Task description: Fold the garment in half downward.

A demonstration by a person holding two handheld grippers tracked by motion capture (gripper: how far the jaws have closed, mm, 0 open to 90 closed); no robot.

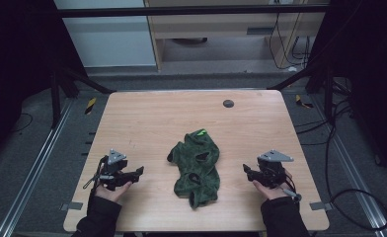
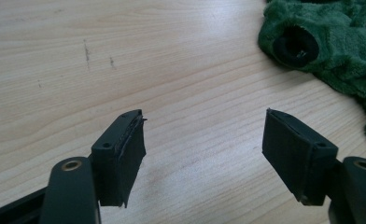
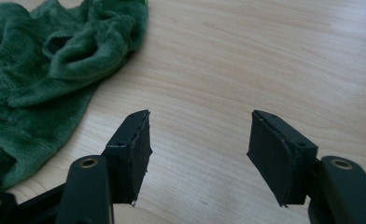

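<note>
Two black hand-held grippers, left gripper [image 1: 136, 173] and right gripper [image 1: 247, 171], rested wide-jawed and empty, flanking a crumpled green plush garment [image 1: 197, 165] on the pale wooden table [image 1: 147, 118].

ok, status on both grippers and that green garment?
Left gripper open, empty, over bare table. Right gripper open, empty. Green garment crumpled mid-table between them, untouched. Nothing in the way.
</note>
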